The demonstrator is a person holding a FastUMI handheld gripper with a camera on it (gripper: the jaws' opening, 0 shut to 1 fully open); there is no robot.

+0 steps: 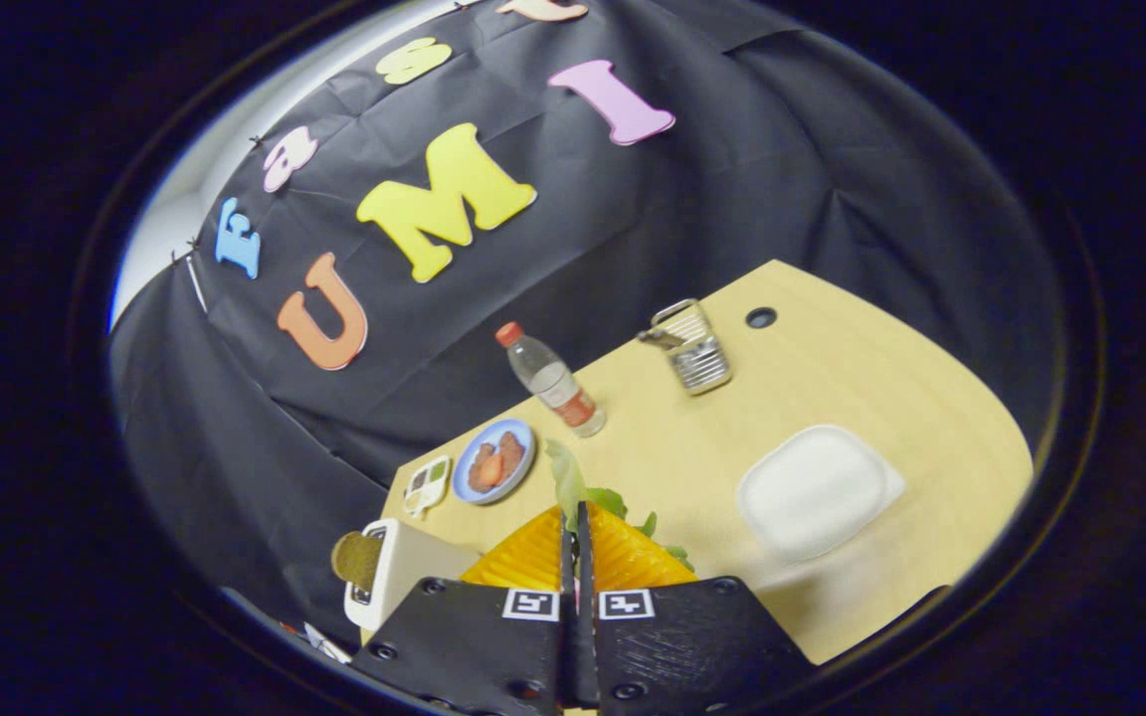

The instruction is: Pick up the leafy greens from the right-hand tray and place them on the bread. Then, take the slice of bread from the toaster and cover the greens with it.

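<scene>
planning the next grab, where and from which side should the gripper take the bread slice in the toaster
Grip the upper part of the bread slice that sticks out of the toaster, coming from above with a finger on each flat face. It stands upright in the slot, so only that top is free. The gripper is now closed on the leafy greens.

Table (832, 378): pale wood-look top, smooth, matt.
Tray (817, 489): white plastic, smooth, soft sheen.
Rack (694, 350): bright wire metal, shiny.
Bottle (555, 383): clear glossy plastic, paper-like label band, plastic cap.
Plate (523, 452): glazed-looking, smooth rim.
Toaster (404, 567): white plastic shell, satin; bread (359, 557) in its slot, rough, crumbly face.
Greens (573, 487): thin crinkled leaf, matt, pinched between the closed fingers of the gripper (576, 537).
Gripper body: matt textured plastic, ribbed pads.
Wall (782, 179): creased matt cloth.
</scene>
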